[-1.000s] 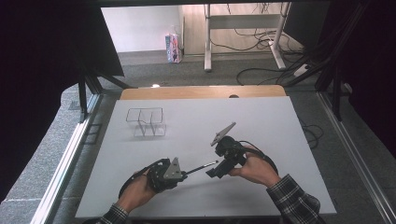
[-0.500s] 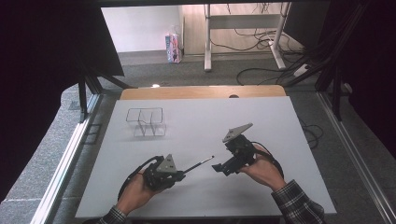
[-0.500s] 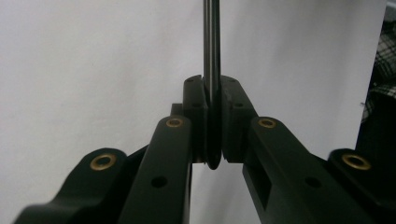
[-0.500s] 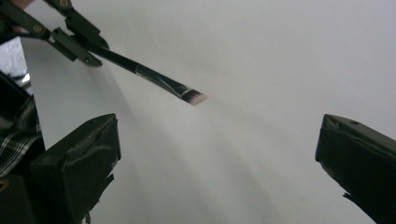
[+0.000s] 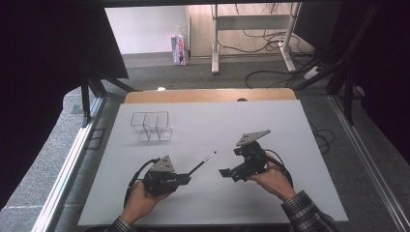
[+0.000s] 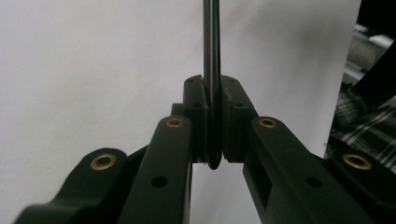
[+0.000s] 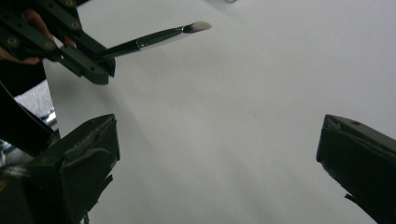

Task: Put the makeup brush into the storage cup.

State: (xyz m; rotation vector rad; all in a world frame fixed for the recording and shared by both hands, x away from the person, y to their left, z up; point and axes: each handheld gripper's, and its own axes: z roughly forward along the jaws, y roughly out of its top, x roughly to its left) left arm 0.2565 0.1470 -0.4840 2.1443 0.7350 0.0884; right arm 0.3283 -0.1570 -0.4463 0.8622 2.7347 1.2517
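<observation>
Standing apart from brush (image 5: 203,163): wire rack (image 5: 151,126), far-left table (image 5: 290,125).

Your worktop (image 5: 290,125) is a flat white sheet that covers nearly the whole surface in front of you. Along its far edge a strip of bare light wood (image 5: 208,95) runs from side to side, and a small dark mark sits on that strip right of the middle. Toward the far left corner stands a small clear organiser (image 5: 150,125) with thin-walled compartments, resting directly on the white sheet and well apart from the near edge. In your right gripper view the white surface looks smooth and evenly lit, crossed only by soft shadows.
</observation>
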